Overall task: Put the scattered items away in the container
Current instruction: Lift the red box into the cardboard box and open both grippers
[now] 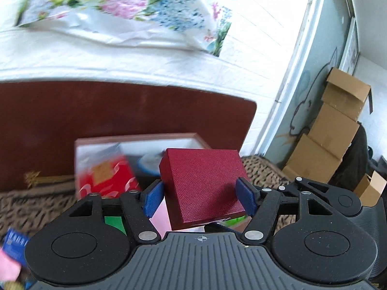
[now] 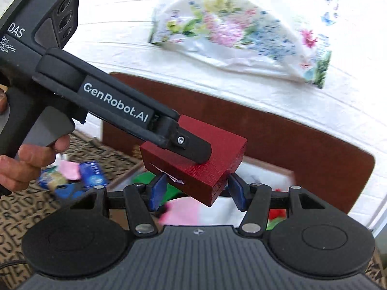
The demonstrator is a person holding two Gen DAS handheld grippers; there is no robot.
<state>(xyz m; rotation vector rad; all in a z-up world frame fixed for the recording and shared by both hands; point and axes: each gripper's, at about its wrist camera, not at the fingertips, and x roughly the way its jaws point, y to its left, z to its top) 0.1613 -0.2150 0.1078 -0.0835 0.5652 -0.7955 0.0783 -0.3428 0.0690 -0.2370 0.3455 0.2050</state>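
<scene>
Holding the dark red box in my left gripper, blue pads clamped on its two sides; it's tilted, one corner pointing down-fwd, broad textured face up toward the cam. It hangs above the open container, w/ a red packet already inside. Container's far rim sits near a brown board. My right gripper is just below the box, fingers apart, gripping nothing. Left tool comes in at a slant from upper left.
</scene>
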